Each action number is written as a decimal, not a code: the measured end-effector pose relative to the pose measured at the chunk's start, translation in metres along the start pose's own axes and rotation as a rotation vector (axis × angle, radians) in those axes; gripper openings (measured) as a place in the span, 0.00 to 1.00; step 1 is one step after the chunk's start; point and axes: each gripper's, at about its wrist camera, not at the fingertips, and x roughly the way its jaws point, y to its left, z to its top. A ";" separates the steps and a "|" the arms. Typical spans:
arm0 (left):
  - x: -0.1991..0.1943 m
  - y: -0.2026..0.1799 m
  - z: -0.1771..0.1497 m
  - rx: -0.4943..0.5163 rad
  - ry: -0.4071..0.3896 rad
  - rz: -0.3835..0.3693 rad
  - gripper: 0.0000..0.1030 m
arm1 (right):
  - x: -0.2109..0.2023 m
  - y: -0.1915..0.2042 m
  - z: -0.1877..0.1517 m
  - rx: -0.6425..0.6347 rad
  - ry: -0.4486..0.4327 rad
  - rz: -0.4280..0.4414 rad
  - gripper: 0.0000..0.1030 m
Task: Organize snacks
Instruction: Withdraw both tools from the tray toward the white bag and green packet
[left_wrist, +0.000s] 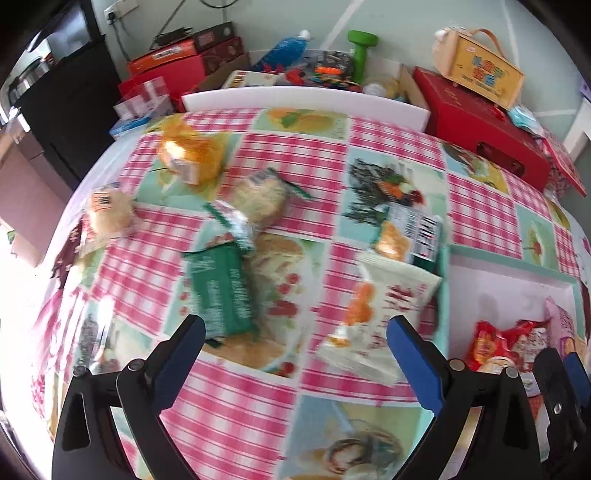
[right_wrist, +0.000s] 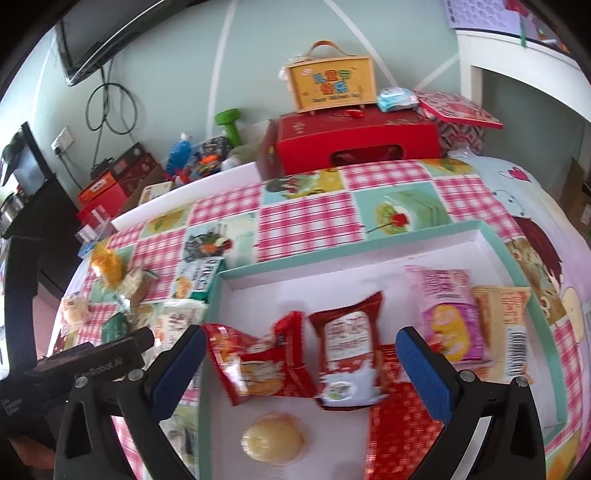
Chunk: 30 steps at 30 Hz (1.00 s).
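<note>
My left gripper (left_wrist: 297, 343) is open and empty above the checked tablecloth. Loose snacks lie ahead of it: a green packet (left_wrist: 218, 291), a white packet with an orange picture (left_wrist: 384, 314), a round cake in clear wrap (left_wrist: 258, 195), an orange packet (left_wrist: 190, 149) and a small bun (left_wrist: 109, 210). My right gripper (right_wrist: 301, 354) is open and empty over the teal-rimmed white tray (right_wrist: 369, 236). The tray holds two red packets (right_wrist: 258, 362) (right_wrist: 347, 354), a pink packet (right_wrist: 450, 317), a beige packet (right_wrist: 509, 317) and a yellow jelly cup (right_wrist: 273, 441).
A red box (right_wrist: 354, 144) with a yellow handled case (right_wrist: 332, 83) on it stands at the table's far edge. A carton of toys and a green dumbbell (left_wrist: 362, 51) sit behind the table. The left gripper's body (right_wrist: 92, 365) shows at the right view's left.
</note>
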 end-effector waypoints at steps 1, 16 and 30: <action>0.000 0.007 0.001 -0.007 -0.004 0.016 0.96 | 0.001 0.004 -0.001 -0.007 -0.006 0.009 1.00; 0.007 0.080 0.009 -0.080 -0.005 0.107 0.96 | 0.012 0.061 -0.011 -0.100 0.017 0.081 1.00; 0.032 0.100 0.018 -0.144 0.061 -0.015 0.96 | 0.036 0.113 -0.014 -0.167 0.032 0.100 0.98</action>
